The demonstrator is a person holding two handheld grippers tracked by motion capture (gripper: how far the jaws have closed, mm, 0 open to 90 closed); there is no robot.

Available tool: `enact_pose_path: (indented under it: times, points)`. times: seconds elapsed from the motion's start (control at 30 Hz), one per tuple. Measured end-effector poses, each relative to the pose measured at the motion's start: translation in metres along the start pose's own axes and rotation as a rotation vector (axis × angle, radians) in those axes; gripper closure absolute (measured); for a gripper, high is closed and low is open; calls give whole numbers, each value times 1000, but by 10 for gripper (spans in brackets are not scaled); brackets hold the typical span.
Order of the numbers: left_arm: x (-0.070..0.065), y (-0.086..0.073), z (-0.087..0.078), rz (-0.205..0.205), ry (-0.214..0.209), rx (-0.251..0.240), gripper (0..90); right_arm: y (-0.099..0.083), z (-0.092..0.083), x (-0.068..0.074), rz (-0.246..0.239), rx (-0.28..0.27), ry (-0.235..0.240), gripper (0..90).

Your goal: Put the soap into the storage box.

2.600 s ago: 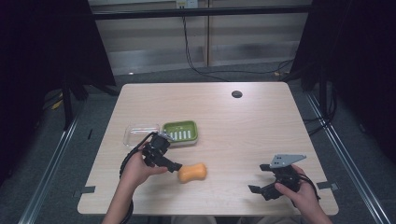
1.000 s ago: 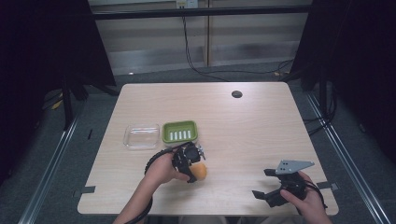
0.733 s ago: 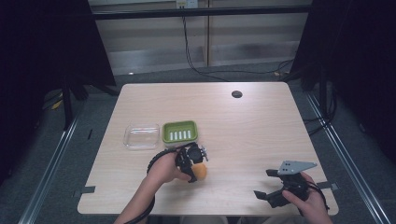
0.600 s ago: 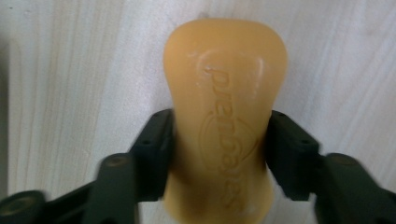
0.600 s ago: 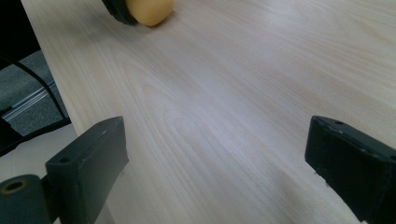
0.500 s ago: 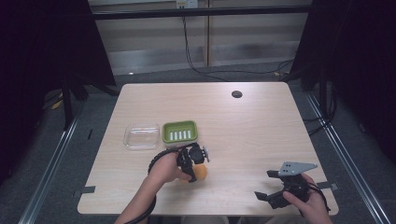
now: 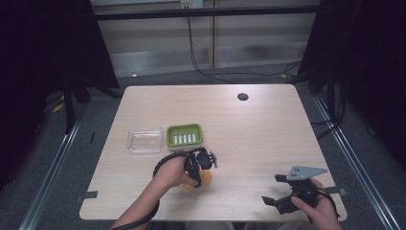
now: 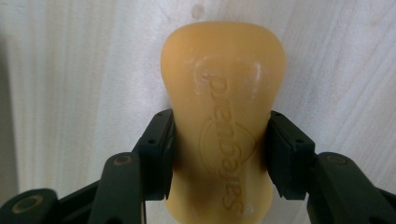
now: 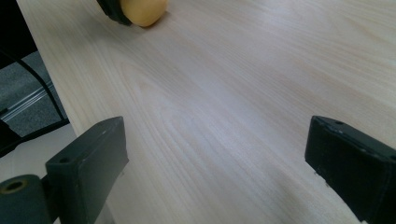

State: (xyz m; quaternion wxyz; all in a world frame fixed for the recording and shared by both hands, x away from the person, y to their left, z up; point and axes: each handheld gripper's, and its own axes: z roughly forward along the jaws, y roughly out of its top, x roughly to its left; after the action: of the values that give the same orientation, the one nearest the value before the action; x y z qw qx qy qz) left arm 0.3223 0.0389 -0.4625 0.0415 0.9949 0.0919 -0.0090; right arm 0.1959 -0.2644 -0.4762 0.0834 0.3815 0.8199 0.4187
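Gripping now: the soap bar [image 8: 223,126] is pinched at its narrow waist by the fingers [image 8: 156,156] of the left gripper [image 7: 203,168]; the jaws have just been closing, and the pads are seen pressed on both flanks.
Soap place: the bar lies on the table [image 7: 253,139], near the front edge, at about 7 o'clock from the table's middle; in the high view only an orange end [image 7: 206,177] is seen under the gripper.
Soap axis: in the left gripper view the long axis is run straight away from the camera, between the jaws; the broad rounded end is pointed to 12 o'clock, the stamped face is turned up.
Right gripper [image 7: 287,191]: its fingers [image 9: 88,158] are held spread wide with nothing but bare table between them, at about 5 o'clock of the table.
Risk, slip: a smooth, waisted bar may be squeezed out forward or back if the pinch is tightened or the lift is jerked.
Risk, tilt: the far end is judged heavier, so it may be drooped on lifting.
Risk, placing: the green soap dish [image 7: 185,136], at 11 o'clock from the soap, and the clear tray [image 7: 145,139] beside it may be knocked if the bar is brought in low.
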Motion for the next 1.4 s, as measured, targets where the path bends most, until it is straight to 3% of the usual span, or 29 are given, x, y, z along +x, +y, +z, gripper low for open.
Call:
enact_pose_path:
  times: [0.1,0.43,0.53,0.73,0.8,1.13,1.4]
  points:
    - [3,1,-8,-13,-37,-19,487,-1,-2,-1,1,-2,-2,54]
    - [9,3,-15,-37,-54,-16,490,-1,-4,-1,5,-5,-2,54]
    - [9,4,-15,-25,-32,2,491,-1,-4,-1,3,-2,-1,53]
    - [9,5,-14,-43,-50,-25,491,-1,-4,-2,7,-1,1,53]
    - [12,5,-17,-32,-42,-14,491,-1,-4,-2,7,-1,0,53]
    - [22,0,-30,-78,-45,-81,491,-1,-4,-2,-1,-5,3,53]
    - [31,-5,-35,-107,-50,-103,491,0,-4,-1,-1,-3,0,53]
